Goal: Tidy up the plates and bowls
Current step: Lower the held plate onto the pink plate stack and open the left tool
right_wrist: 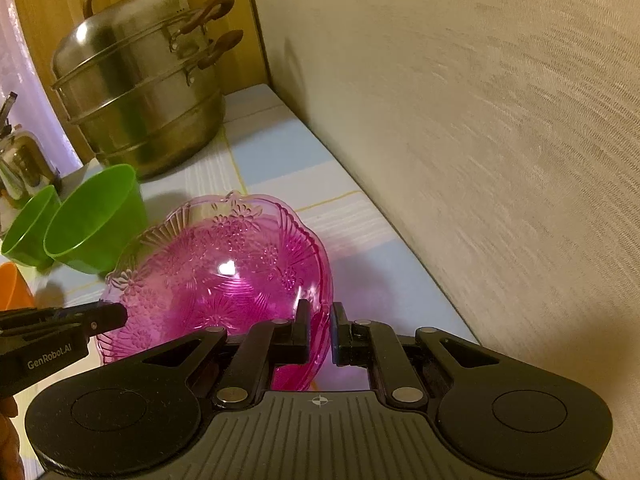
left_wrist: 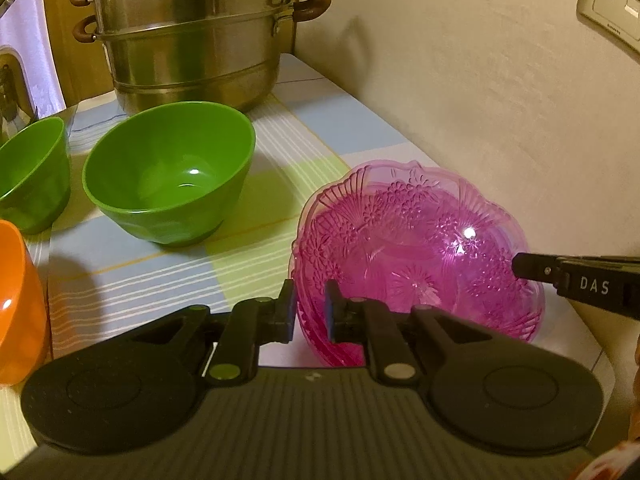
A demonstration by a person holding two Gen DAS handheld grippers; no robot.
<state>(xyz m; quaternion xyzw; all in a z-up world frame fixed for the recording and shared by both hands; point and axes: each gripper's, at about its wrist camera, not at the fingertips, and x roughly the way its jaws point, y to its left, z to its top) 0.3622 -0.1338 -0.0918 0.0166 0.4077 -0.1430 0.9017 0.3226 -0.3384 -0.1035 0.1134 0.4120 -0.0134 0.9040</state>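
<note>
1. An orange bowl (left_wrist: 16, 304) sits at the far left of the striped tablecloth (left_wrist: 132, 280), with two green bowls (left_wrist: 168, 180) beside it and a steel steamer pot (left_wrist: 192, 36) behind.
2. The pink bowl (left_wrist: 416, 248) is near the wall, tilted, probably lifted off the cloth.
3. The left gripper (left_wrist: 311, 312) is clenched on its near-left rim, one finger inside, one outside.
4. The right gripper (right_wrist: 320, 332) pinches the opposite rim likewise.
5. The bowl looks like thin, light, stiff embossed plastic, glossy and likely slippery; the scalloped rim is the natural handhold.
</note>
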